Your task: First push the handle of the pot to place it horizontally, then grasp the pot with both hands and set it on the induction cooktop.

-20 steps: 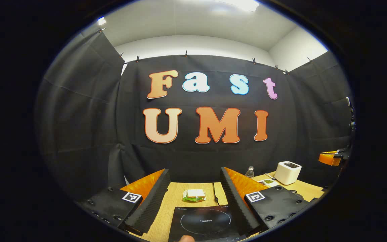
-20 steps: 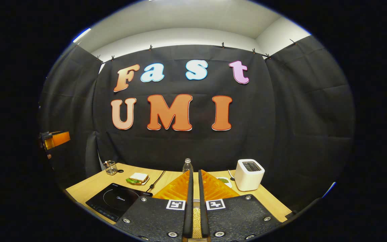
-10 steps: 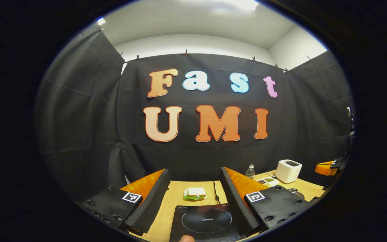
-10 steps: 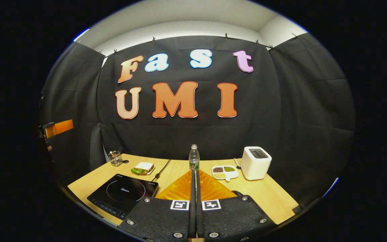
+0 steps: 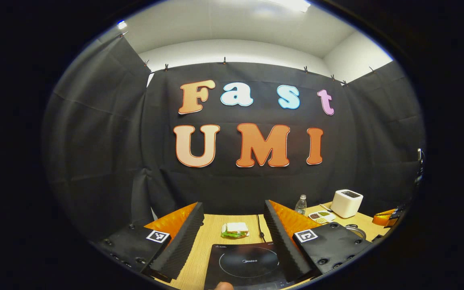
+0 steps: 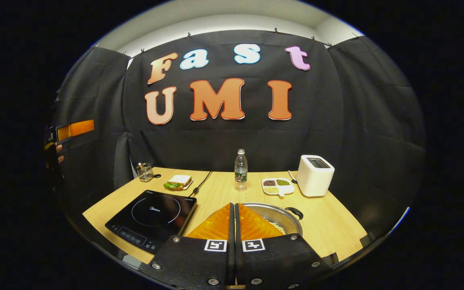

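Observation:
A steel pot [image 6: 275, 215] with pale grains inside stands on the wooden table [image 6: 332, 225], right of the black induction cooktop [image 6: 151, 215]. One black loop handle [image 6: 295, 212] shows at its far right. My right gripper [image 6: 233, 206] is shut with nothing in it, and its fingers hide the pot's left half. My left gripper [image 5: 233, 205] is open above the cooktop [image 5: 248, 264], which lies between its fingers. The pot's rim [image 5: 356, 229] peeks out past the left gripper's right finger. Each gripper appears at the edge of the other's view: right gripper [image 5: 385, 217], left gripper [image 6: 73, 129].
At the back of the table stand a sandwich on a plate [image 6: 179, 182], a glass holder [image 6: 145, 172], a water bottle [image 6: 240, 169], a divided dish of beans [image 6: 278, 186] and a white toaster [image 6: 314, 175]. A cable [image 6: 200, 183] runs from the cooktop to the back.
The right gripper view has tipped downward, bringing the pot and more table into sight. In the left gripper view the right gripper has sunk lower; the left gripper has barely moved.

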The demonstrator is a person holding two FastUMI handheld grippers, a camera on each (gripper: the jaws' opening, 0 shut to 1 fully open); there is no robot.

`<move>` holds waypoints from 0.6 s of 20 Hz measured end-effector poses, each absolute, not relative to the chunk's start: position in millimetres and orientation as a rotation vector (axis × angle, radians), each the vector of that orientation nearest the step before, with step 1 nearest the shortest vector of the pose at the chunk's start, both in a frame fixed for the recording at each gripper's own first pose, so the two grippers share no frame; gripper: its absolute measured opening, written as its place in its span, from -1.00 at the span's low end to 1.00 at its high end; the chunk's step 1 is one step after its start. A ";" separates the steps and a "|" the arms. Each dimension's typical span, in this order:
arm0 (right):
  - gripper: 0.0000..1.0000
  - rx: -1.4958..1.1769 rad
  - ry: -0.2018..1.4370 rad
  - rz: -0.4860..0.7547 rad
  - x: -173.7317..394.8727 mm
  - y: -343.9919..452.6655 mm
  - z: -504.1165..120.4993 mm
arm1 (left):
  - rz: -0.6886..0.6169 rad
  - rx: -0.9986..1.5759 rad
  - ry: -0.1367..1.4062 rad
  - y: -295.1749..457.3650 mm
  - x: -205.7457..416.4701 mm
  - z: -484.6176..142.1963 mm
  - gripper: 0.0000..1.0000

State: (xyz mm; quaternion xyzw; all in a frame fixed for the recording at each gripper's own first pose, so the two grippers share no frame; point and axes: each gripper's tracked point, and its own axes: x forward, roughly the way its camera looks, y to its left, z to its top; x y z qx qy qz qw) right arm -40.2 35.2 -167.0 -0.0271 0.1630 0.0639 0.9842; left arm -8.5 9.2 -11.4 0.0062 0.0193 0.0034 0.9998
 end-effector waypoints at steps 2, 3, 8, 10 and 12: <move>-1.00 -0.066 0.357 0.137 -44.5 39.6 -182.2 | 0.008 0.015 0.042 10.4 -9.4 -14.0 0.94; -1.00 -0.065 0.376 0.147 -48.3 42.0 -191.2 | 0.010 0.015 0.043 10.9 -10.0 -14.3 0.94; -1.00 -0.072 0.469 0.181 -64.5 55.8 -235.8 | 0.015 0.006 0.047 14.4 -10.2 -20.1 0.94; -1.00 -0.067 0.507 0.197 -71.7 62.4 -251.9 | 0.017 0.008 0.054 15.8 -10.7 -22.8 0.94; -1.00 -0.072 0.541 0.205 -74.9 65.8 -267.6 | 0.019 0.012 0.063 16.8 -10.9 -26.8 0.94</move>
